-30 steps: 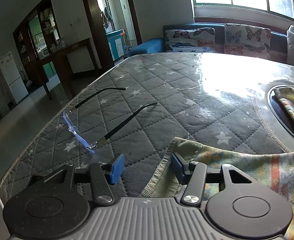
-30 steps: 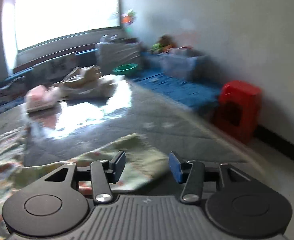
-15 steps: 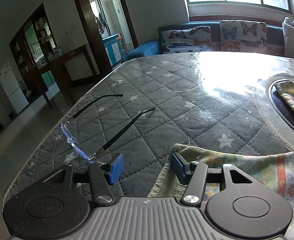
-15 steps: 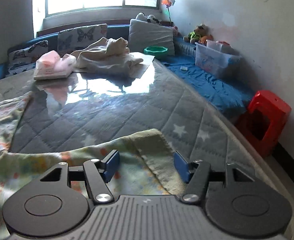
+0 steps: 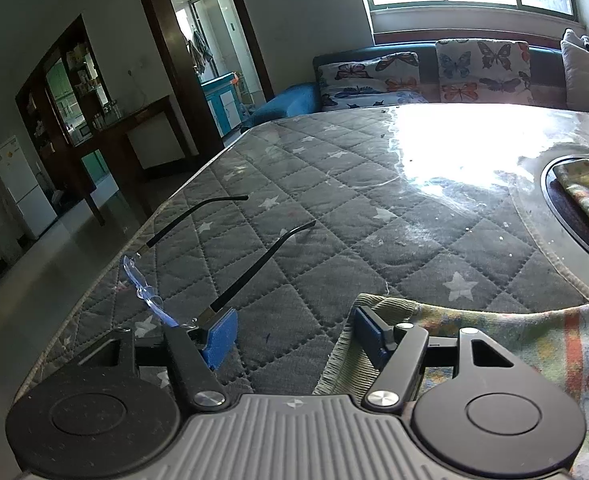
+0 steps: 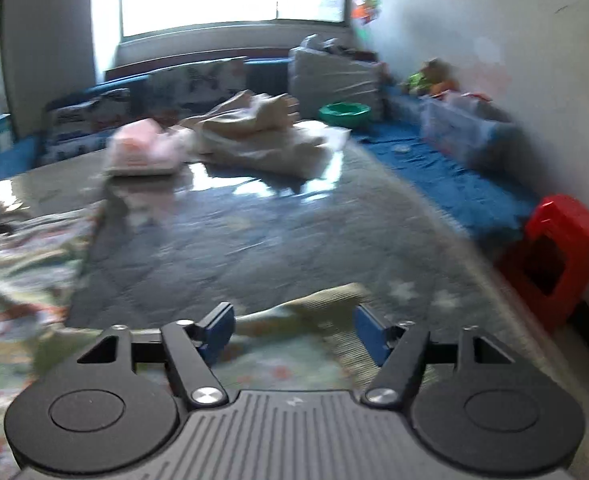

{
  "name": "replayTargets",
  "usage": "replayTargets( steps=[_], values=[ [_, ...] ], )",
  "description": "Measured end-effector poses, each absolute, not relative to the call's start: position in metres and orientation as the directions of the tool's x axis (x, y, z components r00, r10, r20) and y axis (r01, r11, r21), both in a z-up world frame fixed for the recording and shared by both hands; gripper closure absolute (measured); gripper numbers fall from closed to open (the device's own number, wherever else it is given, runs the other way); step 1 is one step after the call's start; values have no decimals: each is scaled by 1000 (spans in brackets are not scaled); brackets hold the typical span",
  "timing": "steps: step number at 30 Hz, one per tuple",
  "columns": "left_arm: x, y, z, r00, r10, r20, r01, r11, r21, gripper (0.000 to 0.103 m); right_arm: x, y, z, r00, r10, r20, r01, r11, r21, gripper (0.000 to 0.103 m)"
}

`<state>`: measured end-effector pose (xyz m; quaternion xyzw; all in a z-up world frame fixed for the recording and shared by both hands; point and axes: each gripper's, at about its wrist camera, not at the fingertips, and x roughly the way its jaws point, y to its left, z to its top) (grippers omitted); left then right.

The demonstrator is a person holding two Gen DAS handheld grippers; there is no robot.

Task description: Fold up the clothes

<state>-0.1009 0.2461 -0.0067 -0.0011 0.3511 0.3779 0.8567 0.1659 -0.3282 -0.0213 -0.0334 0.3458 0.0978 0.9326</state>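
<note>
A pale green patterned garment (image 5: 534,332) lies flat on the grey quilted table (image 5: 334,216). My left gripper (image 5: 294,334) is open, low over the table, with its right finger at the garment's near left corner (image 5: 378,308). In the right wrist view the same garment (image 6: 290,320) lies under my right gripper (image 6: 294,330), which is open over the garment's right corner (image 6: 346,294). That view is blurred by motion.
A pair of glasses (image 5: 198,264) lies just left of my left gripper near the table's left edge. A folded pink garment (image 6: 142,152) and a beige heap of clothes (image 6: 262,136) lie at the far end. A green bowl (image 6: 344,114) and a red stool (image 6: 550,256) stand to the right.
The left gripper has edged forward along the garment's left corner. The right gripper has swung about over the right corner and is in motion now. Both stay open.
</note>
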Motion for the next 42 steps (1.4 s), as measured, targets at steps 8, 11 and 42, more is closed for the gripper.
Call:
replayTargets(
  steps=[8, 11, 42],
  values=[
    [-108, 223, 14, 535, 603, -592, -627, 753, 199, 35, 159, -317, -30, 726, 159, -669, -229, 973, -18, 20],
    [-105, 201, 23, 606, 530, -593, -569, 810, 142, 35, 153, -313, -26, 728, 169, -664, -246, 969, -23, 14],
    [-110, 99, -13, 768, 79, -635, -136, 990, -41, 31, 107, -293, -39, 686, 269, -677, -350, 937, 17, 0]
  ],
)
